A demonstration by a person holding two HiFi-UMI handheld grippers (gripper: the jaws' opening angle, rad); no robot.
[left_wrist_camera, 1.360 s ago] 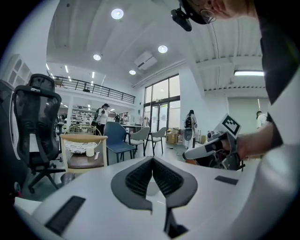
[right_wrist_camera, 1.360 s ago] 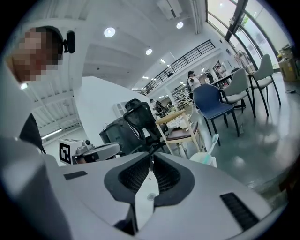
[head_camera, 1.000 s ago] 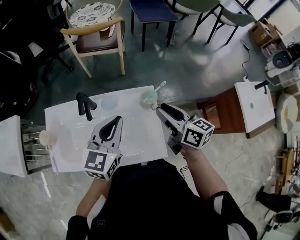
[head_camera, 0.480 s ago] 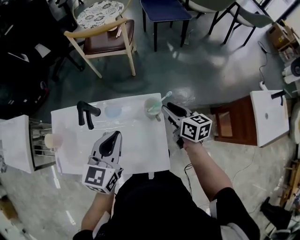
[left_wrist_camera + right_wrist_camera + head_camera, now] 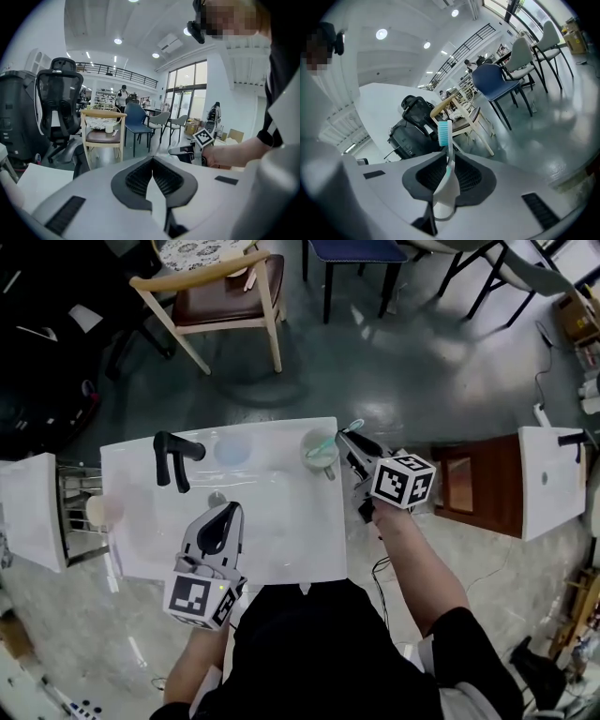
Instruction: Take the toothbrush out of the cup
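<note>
Right gripper view tells the story: the right gripper (image 5: 449, 158) has its jaws clamped on the thin neck of the toothbrush (image 5: 446, 140). They've just been closing, with the brush between them. A second ago this gripper sat back over the table's near corner. It has since slid in and down to the cup (image 5: 443, 199), so I'd say the grab is done and only the lift-out is left. The toothbrush itself hasn't gone anywhere: it's in the cup, handle down, leaning out toward the gripper. It's a slim white plastic stick with a teal bristle head poking up above the black ribbed pads. The cup looks pale, smooth and round, probably light enough to tip or tag along if the pull isn't straight. In the head view the cup stands at the far right corner of the glossy white table (image 5: 281, 531), just beside the gripper tips. The left gripper (image 5: 228, 512) hangs over the near side, jaws pressed together on nothing, well apart from the cup. Further out there's a black bent tap-like fixture (image 5: 173, 456) and a wooden chair (image 5: 225, 296) on the shiny grey floor.
</note>
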